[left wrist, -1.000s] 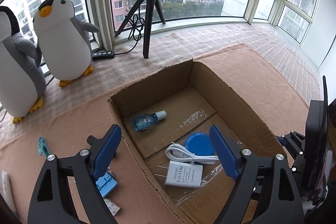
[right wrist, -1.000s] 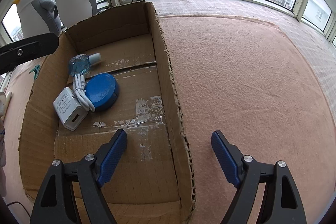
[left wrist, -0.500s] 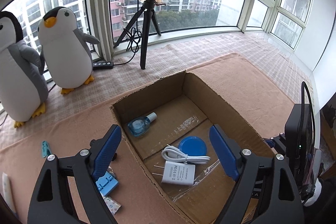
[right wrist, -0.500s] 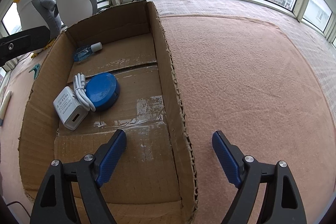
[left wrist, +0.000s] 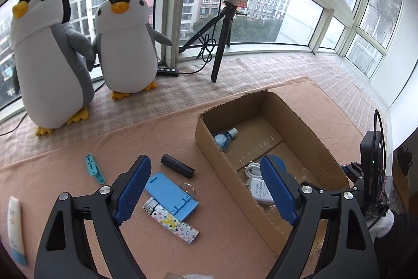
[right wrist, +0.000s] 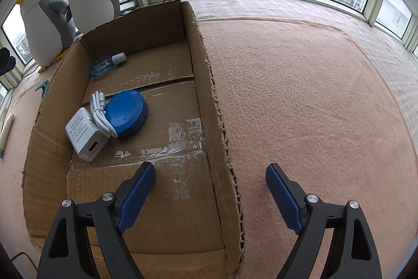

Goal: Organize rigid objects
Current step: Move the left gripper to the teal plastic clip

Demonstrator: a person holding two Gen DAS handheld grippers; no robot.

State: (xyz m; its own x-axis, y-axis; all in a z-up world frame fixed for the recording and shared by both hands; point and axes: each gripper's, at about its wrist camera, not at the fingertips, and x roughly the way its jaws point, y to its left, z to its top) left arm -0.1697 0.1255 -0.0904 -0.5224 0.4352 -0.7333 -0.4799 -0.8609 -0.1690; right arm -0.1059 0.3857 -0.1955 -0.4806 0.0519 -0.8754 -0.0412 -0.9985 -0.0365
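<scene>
Left tongs (left wrist: 205,186): jaws wide apart, nothing between the pads, hanging over loose items on the peach blanket (left wrist: 130,143). Directly under them lies a blue flat case (left wrist: 171,194) with a key ring; nearer the tongs' base, touching the case, a patterned lighter (left wrist: 172,222). Just beyond the tips, a black cylinder (left wrist: 177,165). Off the left jaw, a teal clip (left wrist: 94,168); far left, a white tube (left wrist: 14,224).

Right of the left tongs stands the cardboard box (left wrist: 216,164). It holds a blue bottle (right wrist: 103,66) at the far end, and a blue round disc (right wrist: 125,117), a white cable (right wrist: 100,114) and a white charger (right wrist: 85,134) closer in, all touching one another.

Right tongs (right wrist: 210,181): jaws have just been opening, now apart, gripping nothing; they straddle the box's right wall, left jaw inside, right jaw over the blanket.

Beyond the box: two plush penguins (left wrist: 125,43), a tripod (left wrist: 222,43).
</scene>
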